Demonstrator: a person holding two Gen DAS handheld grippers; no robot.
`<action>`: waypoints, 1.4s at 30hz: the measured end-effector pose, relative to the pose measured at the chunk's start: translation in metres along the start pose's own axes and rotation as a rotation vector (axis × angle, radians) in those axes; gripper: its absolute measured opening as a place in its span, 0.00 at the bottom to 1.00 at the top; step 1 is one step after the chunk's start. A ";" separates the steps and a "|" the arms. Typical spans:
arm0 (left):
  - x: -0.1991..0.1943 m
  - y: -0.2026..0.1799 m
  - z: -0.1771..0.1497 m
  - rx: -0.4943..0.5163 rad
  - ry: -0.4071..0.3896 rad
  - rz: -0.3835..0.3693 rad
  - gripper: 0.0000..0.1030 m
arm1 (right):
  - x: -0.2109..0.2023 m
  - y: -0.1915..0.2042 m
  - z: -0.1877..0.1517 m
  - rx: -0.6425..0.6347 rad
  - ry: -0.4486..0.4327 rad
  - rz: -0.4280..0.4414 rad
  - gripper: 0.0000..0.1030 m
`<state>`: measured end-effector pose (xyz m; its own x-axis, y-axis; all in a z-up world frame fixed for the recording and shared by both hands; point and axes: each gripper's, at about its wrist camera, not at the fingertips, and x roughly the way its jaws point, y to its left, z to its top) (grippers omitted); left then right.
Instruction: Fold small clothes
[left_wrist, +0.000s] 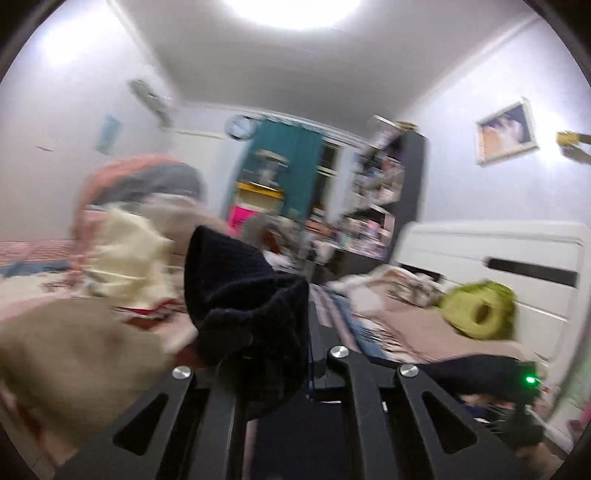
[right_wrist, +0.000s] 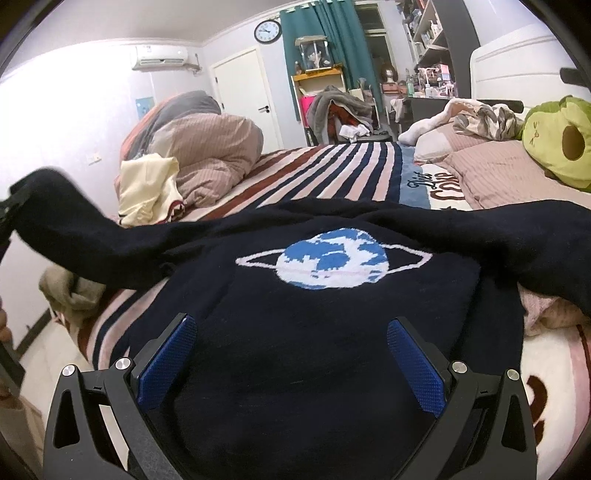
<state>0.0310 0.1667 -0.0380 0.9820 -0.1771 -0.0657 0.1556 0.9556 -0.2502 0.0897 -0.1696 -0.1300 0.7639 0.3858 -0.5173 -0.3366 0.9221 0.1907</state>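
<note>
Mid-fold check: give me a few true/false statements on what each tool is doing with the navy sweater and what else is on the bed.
1. The left tool is shut on the sweater sleeve. True.
2. The right tool grips the sweater. False: its jaws stand open above the navy sweater.
3. The sweater shows a red heart. False: a blue ringed planet.
4. A green plush toy lies at the right. True.
5. The cream garment lies on the sweater. False: apart, by the rolled duvet.

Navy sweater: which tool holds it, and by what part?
Left tool grips the navy sweater by its sleeve end, lifted. Right tool is open, holding nothing.
</note>
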 end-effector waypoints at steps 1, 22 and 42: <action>0.011 -0.012 -0.002 0.012 0.020 -0.032 0.05 | -0.003 -0.006 0.001 0.006 -0.006 0.001 1.00; 0.129 -0.191 -0.137 0.105 0.712 -0.516 0.57 | -0.036 -0.102 -0.013 0.164 -0.006 -0.064 0.99; 0.074 -0.056 -0.103 0.043 0.489 -0.144 0.60 | -0.070 -0.077 -0.002 0.197 -0.052 0.039 1.00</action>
<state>0.0843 0.0759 -0.1282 0.7868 -0.3869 -0.4809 0.2998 0.9206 -0.2503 0.0608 -0.2679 -0.1099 0.7814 0.4180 -0.4633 -0.2568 0.8921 0.3718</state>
